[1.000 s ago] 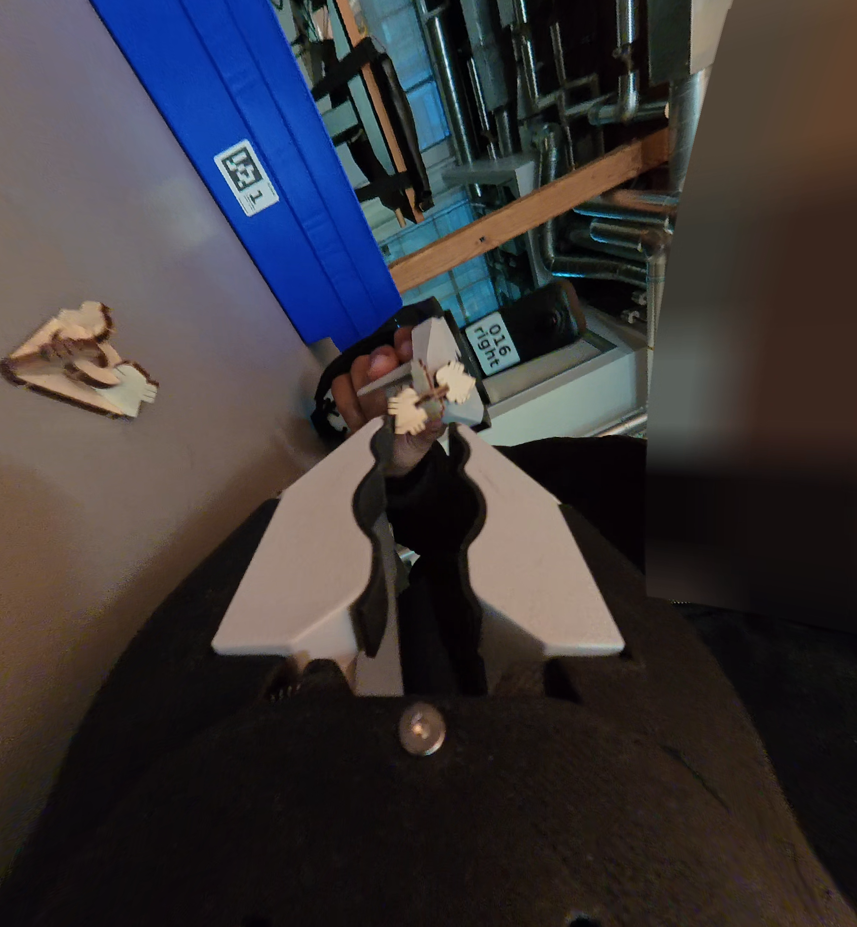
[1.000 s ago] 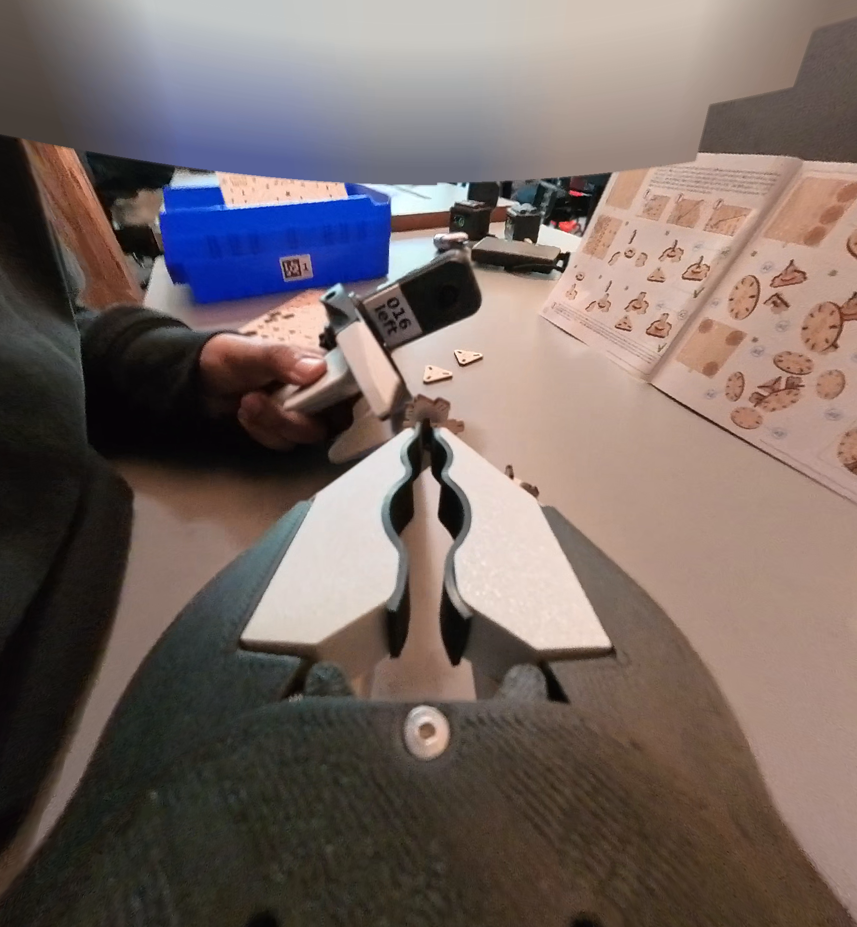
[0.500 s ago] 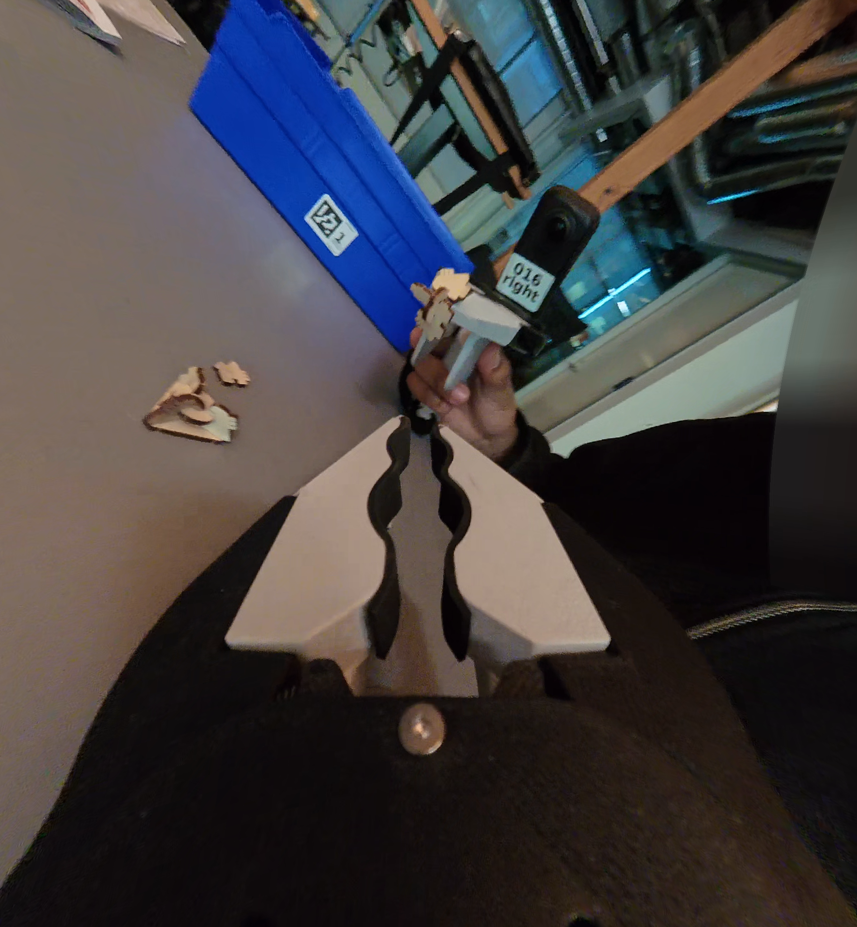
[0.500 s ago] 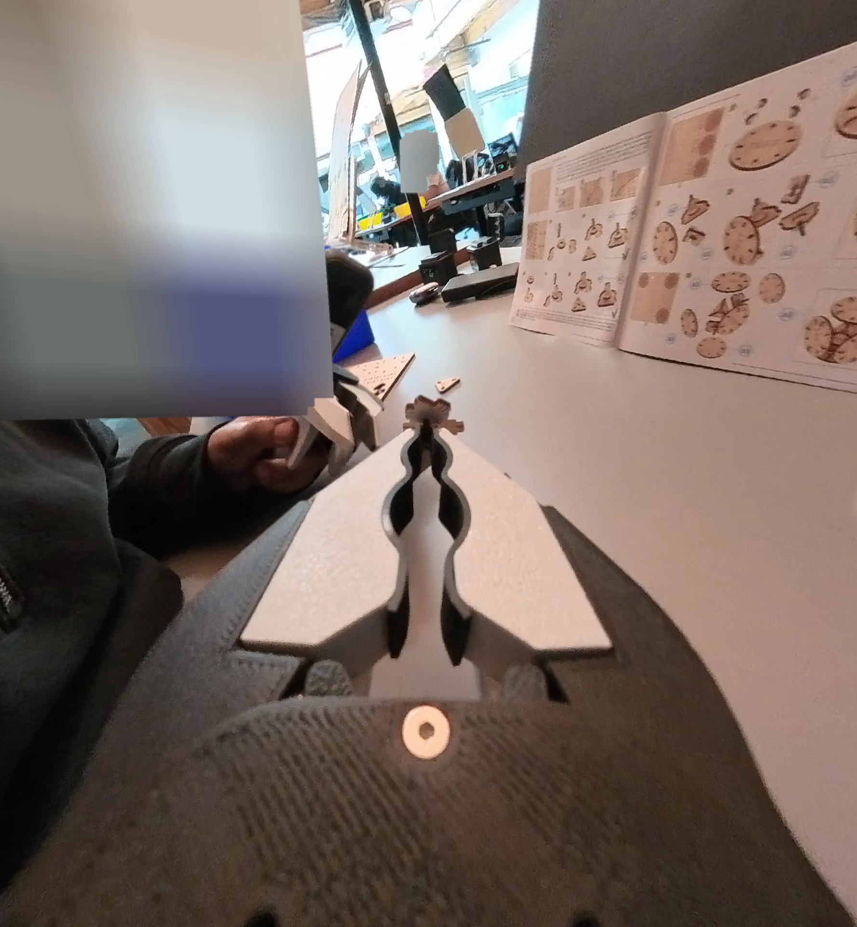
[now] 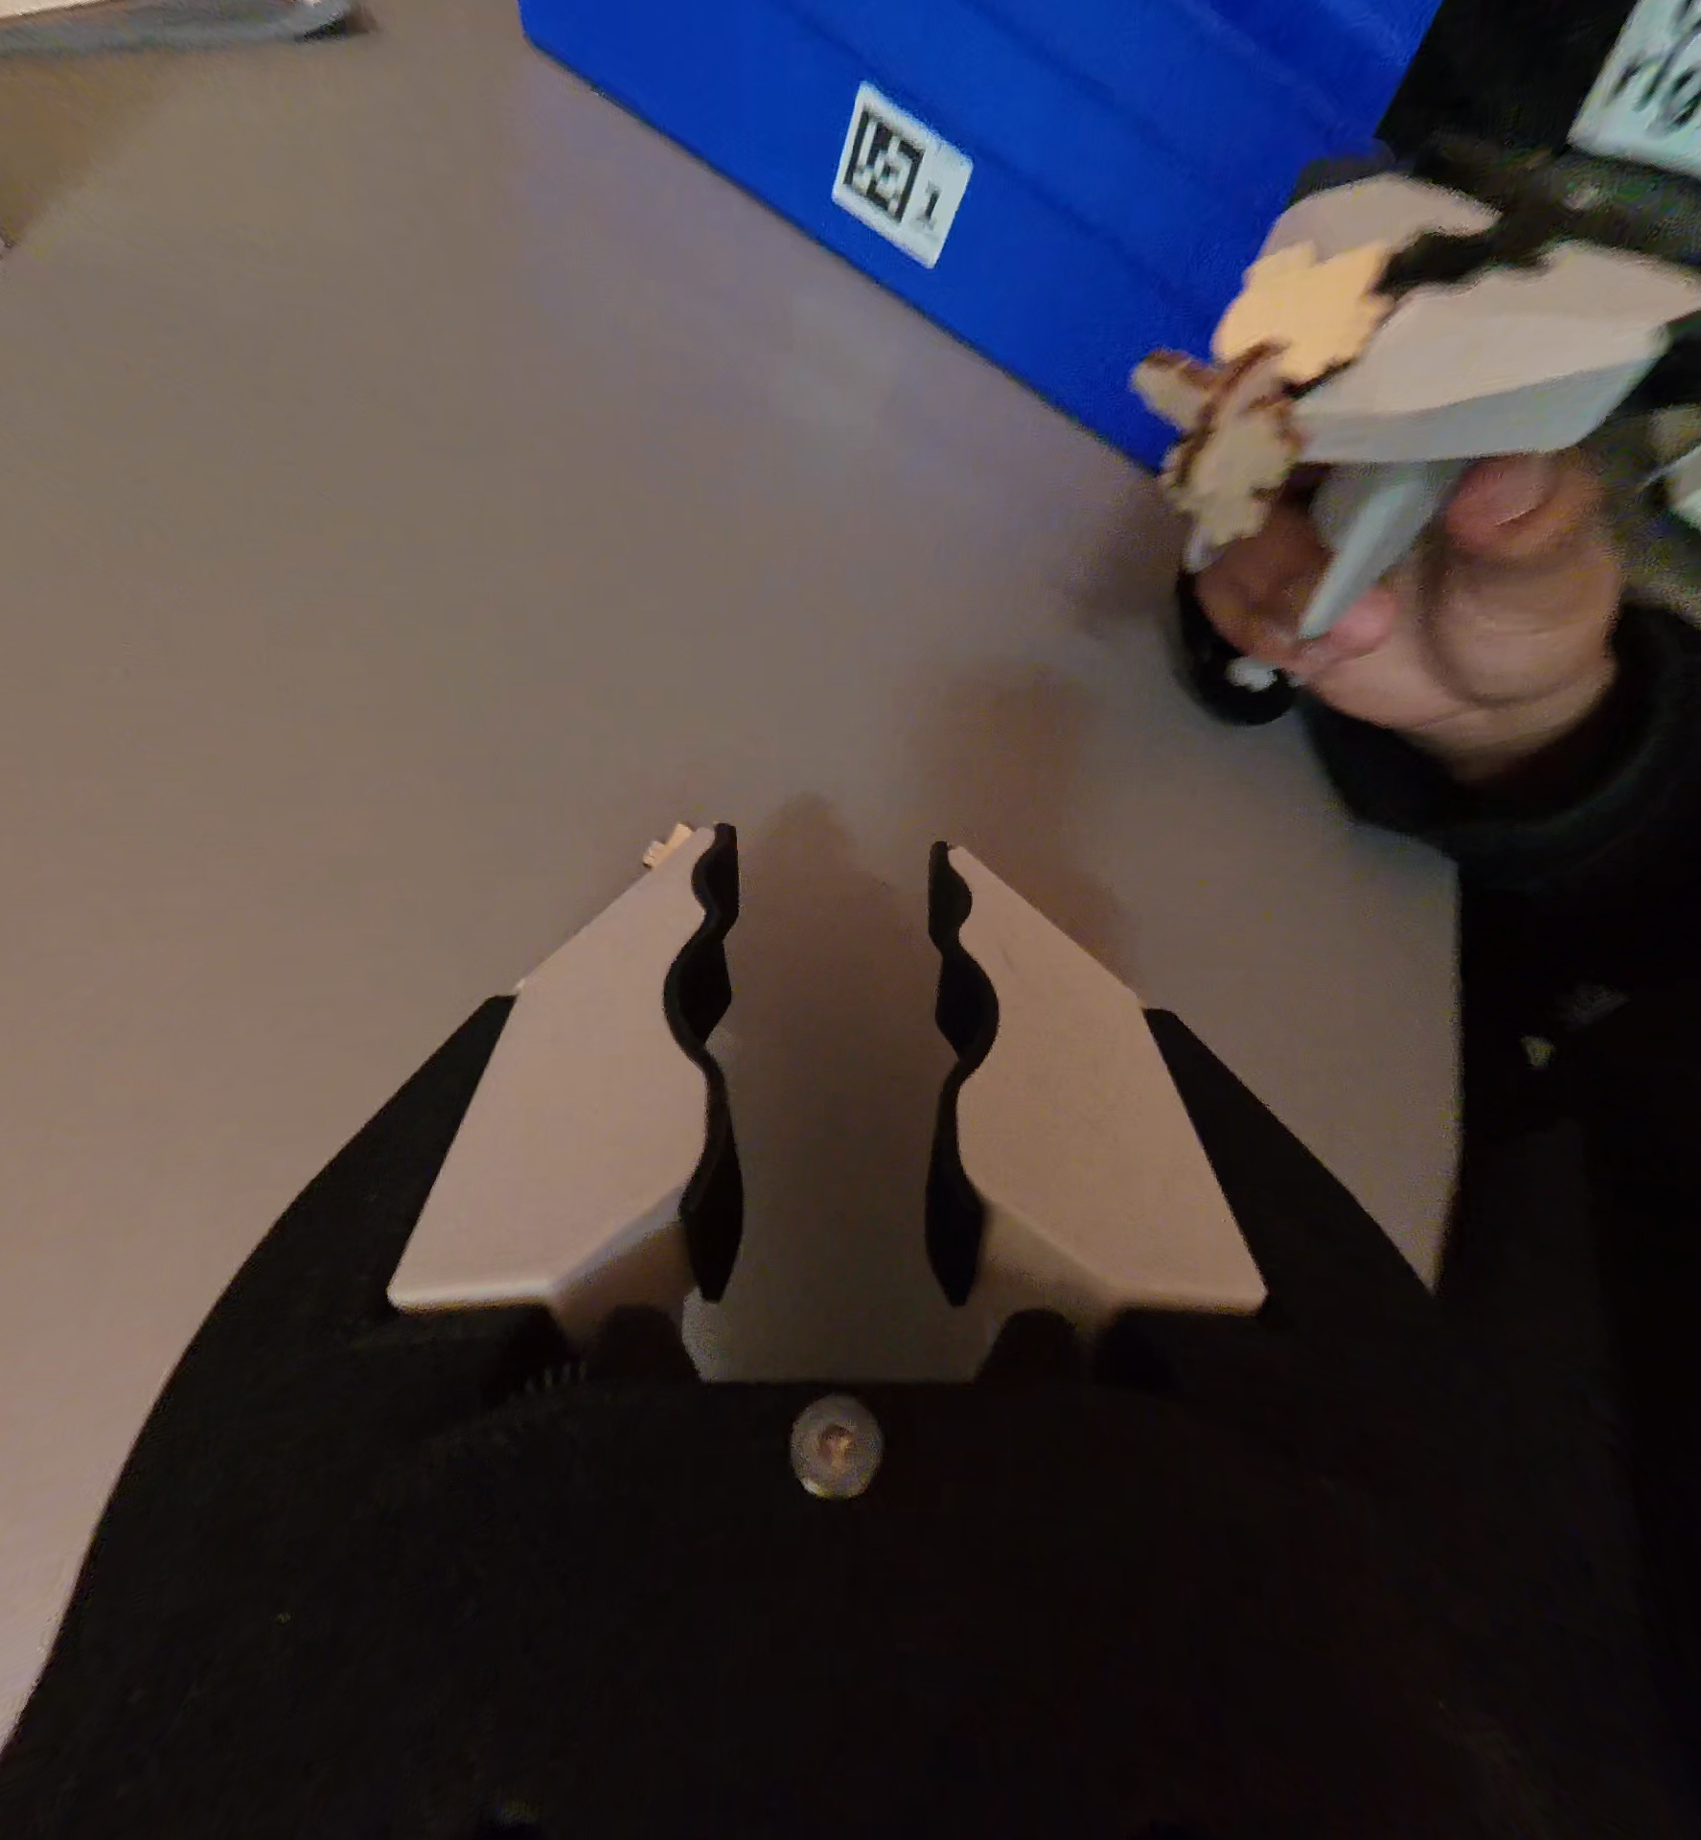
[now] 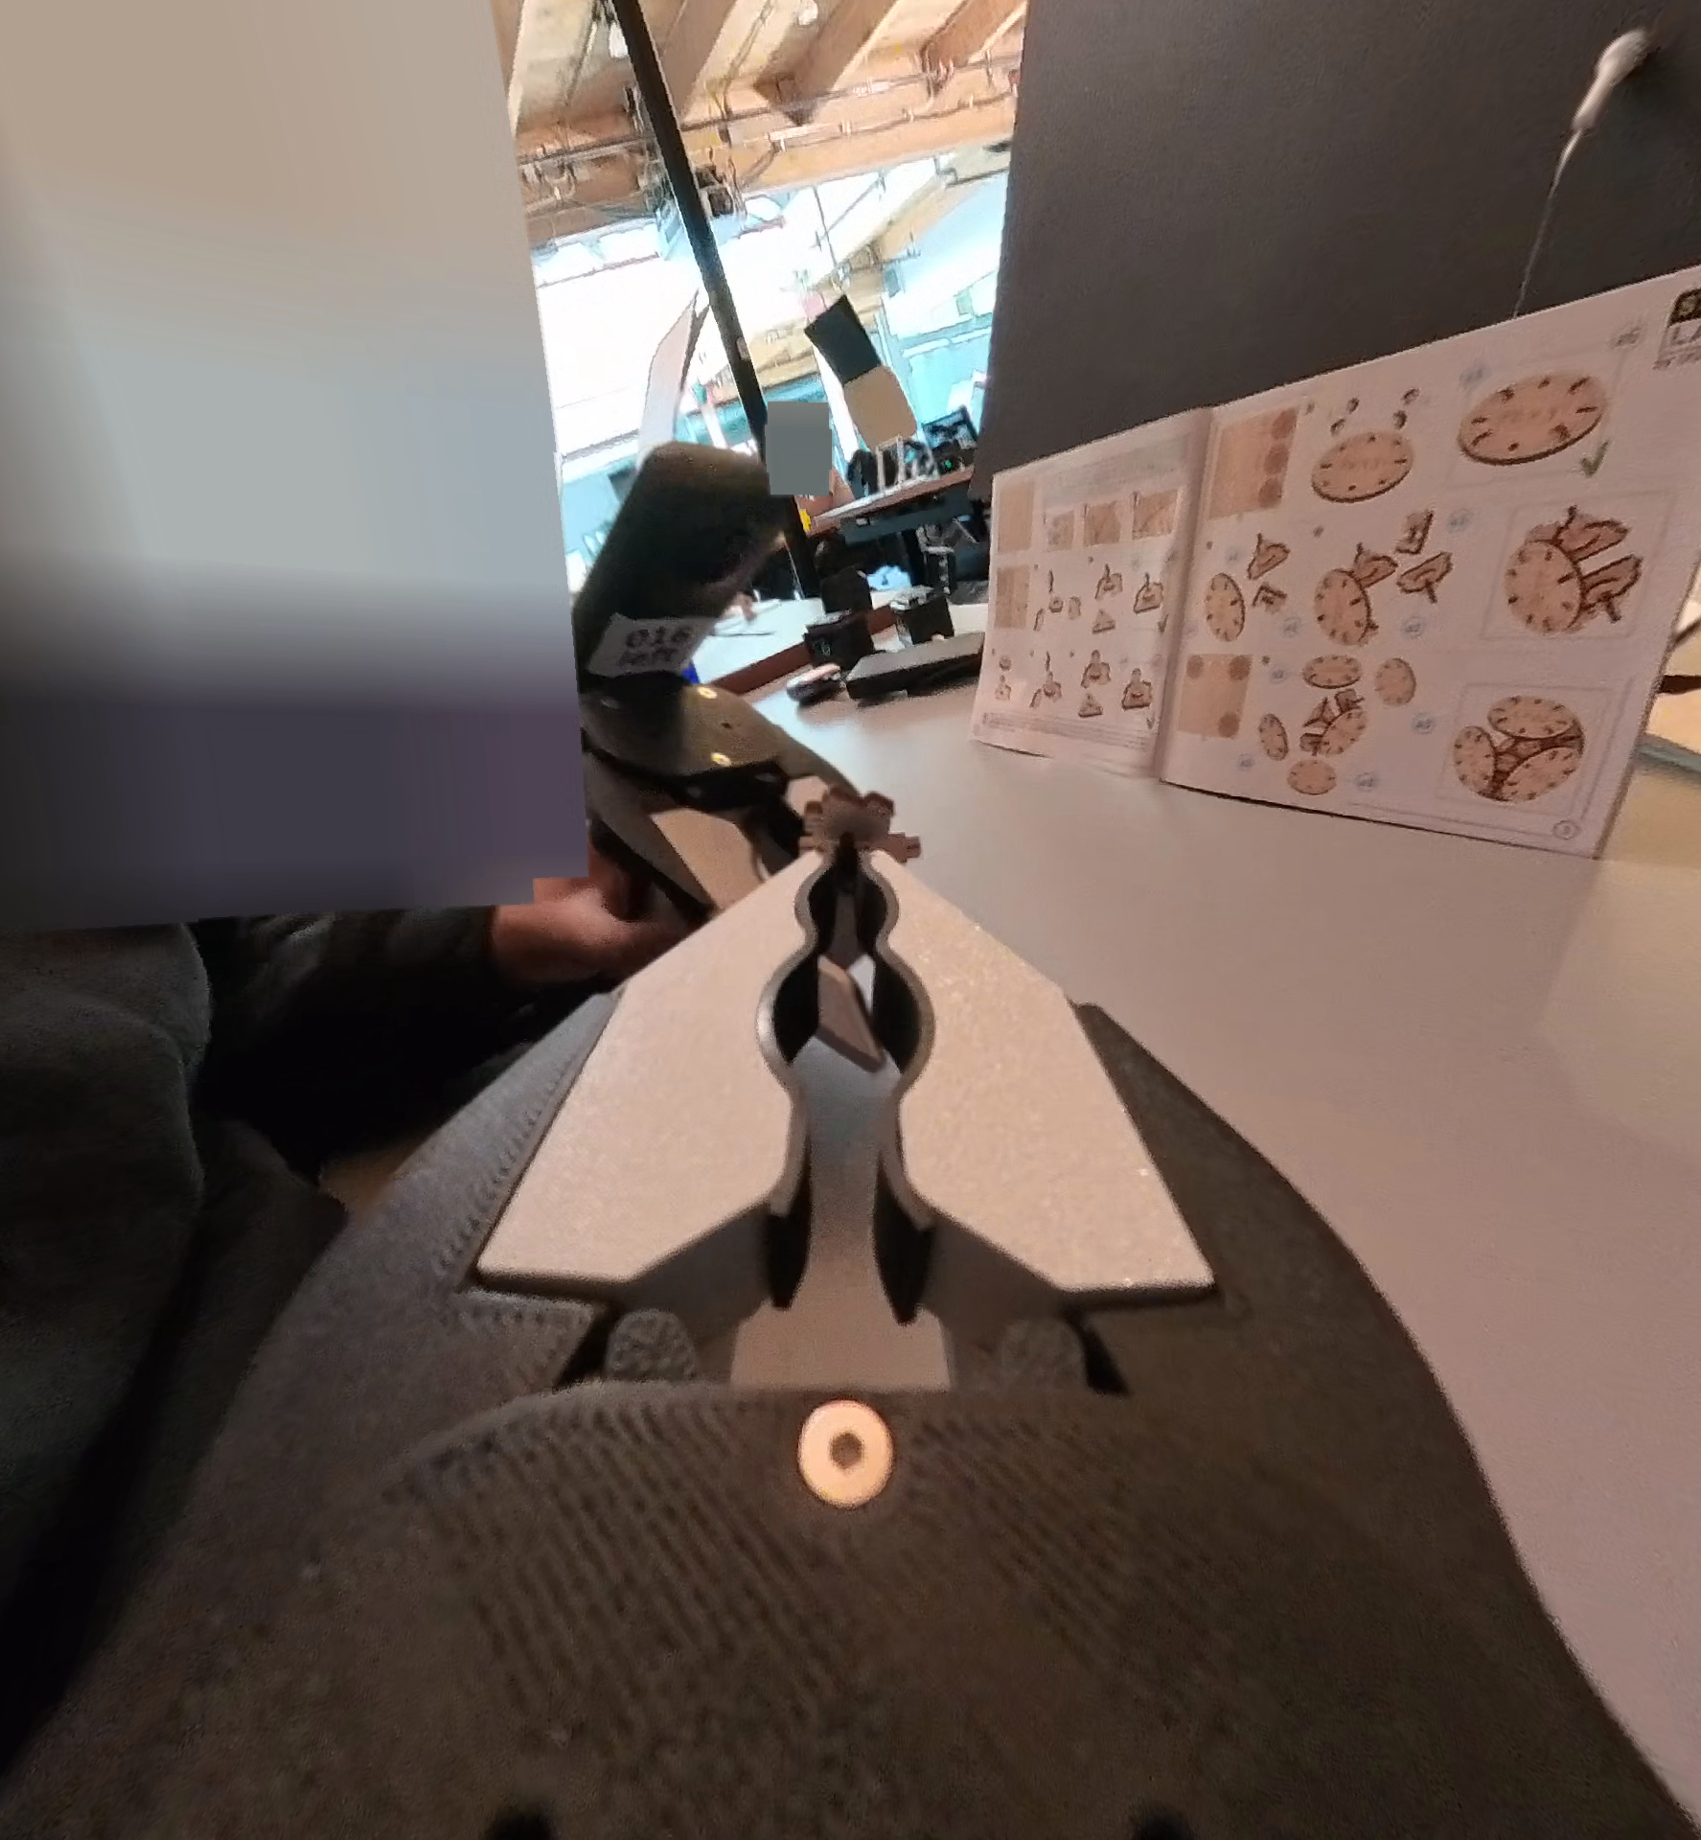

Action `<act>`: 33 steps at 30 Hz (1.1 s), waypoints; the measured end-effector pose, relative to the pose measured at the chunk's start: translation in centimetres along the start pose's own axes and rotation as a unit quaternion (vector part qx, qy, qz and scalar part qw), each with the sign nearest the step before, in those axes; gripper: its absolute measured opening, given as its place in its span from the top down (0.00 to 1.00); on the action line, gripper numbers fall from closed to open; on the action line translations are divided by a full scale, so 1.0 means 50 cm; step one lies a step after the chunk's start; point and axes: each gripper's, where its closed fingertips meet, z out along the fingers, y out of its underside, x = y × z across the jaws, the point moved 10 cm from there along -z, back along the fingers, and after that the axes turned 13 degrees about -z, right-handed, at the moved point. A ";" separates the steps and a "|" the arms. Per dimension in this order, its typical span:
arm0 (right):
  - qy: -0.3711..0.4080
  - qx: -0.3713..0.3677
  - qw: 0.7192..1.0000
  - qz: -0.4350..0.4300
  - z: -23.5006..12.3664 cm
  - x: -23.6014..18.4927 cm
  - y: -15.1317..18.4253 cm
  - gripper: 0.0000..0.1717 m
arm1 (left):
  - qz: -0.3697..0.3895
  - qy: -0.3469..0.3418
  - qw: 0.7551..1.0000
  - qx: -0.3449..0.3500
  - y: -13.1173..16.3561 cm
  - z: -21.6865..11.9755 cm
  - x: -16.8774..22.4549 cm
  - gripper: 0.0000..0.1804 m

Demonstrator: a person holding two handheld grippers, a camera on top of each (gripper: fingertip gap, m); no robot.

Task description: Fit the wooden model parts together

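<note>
Wooden laser-cut piece (image 6: 851,831), small, pale and notched like a cog with dark burnt edges, sat pinched at the very tips of the right gripper (image 6: 844,864), held up off the grey tabletop (image 6: 1274,996). Both pads pressed shut on it; the lobes of the piece stuck out past the fingertips. From the left wrist view the same piece (image 5: 1254,383) showed at far right, clamped in that gripper, with a bare hand (image 5: 1443,617) in a dark sleeve wrapped round the handle beneath.

Left gripper (image 5: 831,846) hovered low over the bare table, jaws standing wide apart, nothing between the black wavy pads. A pale sliver of wood (image 5: 667,846) peeked out just beside its left fingertip; could not tell whether the two touched.

Blue plastic bin (image 5: 1025,149) bearing a white square-code sticker stood on the far side of the table, just behind the held piece in the left wrist view. An open instruction booklet (image 6: 1324,597) with drawings of round wooden dials was propped upright at far right against a dark grey panel (image 6: 1274,199). Small black devices (image 6: 886,647) lay beyond on the far table.
</note>
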 end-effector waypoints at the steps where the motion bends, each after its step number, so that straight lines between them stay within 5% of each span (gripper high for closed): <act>1: -0.003 0.007 1.000 0.010 -0.004 0.003 -0.001 1.00 | 0.013 -0.017 1.000 -0.012 -0.007 0.012 -0.004 0.79; 7: 0.000 0.021 1.000 0.015 -0.018 0.007 -0.006 1.00 | 0.029 -0.080 0.993 -0.083 -0.025 0.058 -0.023 0.75; 17: 0.006 0.014 1.000 0.006 -0.019 0.008 -0.005 1.00 | -0.013 0.018 0.979 -0.202 0.011 0.043 0.030 0.86; 23: 0.011 0.012 1.000 0.010 -0.021 0.014 -0.003 1.00 | 0.035 -0.008 0.990 -0.138 0.005 0.037 0.026 0.84; 33: 0.005 0.013 1.000 0.014 -0.023 0.012 -0.003 1.00 | 0.076 -0.054 0.986 -0.136 0.018 0.065 0.026 0.86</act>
